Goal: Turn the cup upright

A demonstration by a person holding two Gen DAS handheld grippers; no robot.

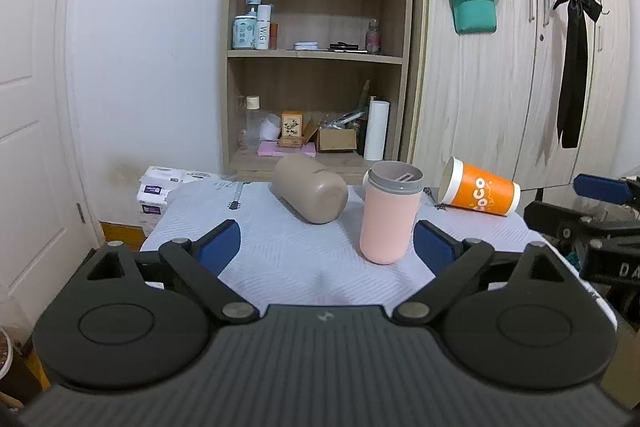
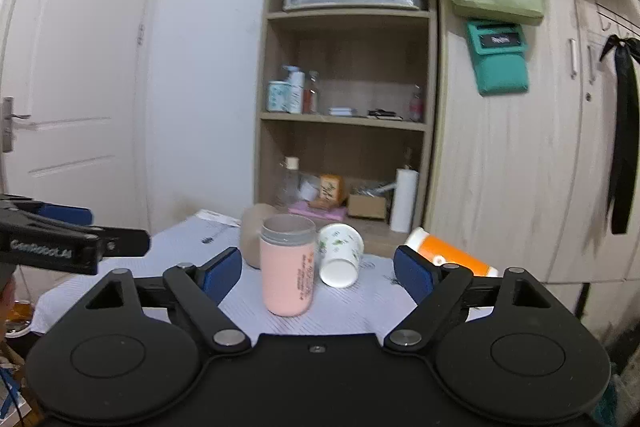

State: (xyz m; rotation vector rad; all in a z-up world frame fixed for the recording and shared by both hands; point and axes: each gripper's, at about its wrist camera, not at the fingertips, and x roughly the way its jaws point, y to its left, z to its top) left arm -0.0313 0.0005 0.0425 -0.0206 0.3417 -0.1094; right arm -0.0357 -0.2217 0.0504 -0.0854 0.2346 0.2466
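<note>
Cloth-covered table (image 1: 280, 259) holds pink cup (image 1: 390, 215) upright; beige cup (image 1: 310, 189), orange cup (image 1: 478, 191) & white cup (image 2: 340, 255) beside it lie tipped, unflipped. Left gripper (image 1: 326, 247), right gripper (image 2: 318, 269): jaws wide, empty.

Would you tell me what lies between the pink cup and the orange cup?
A white paper cup on its side, seen in the right wrist view between pink cup and orange cup.
</note>
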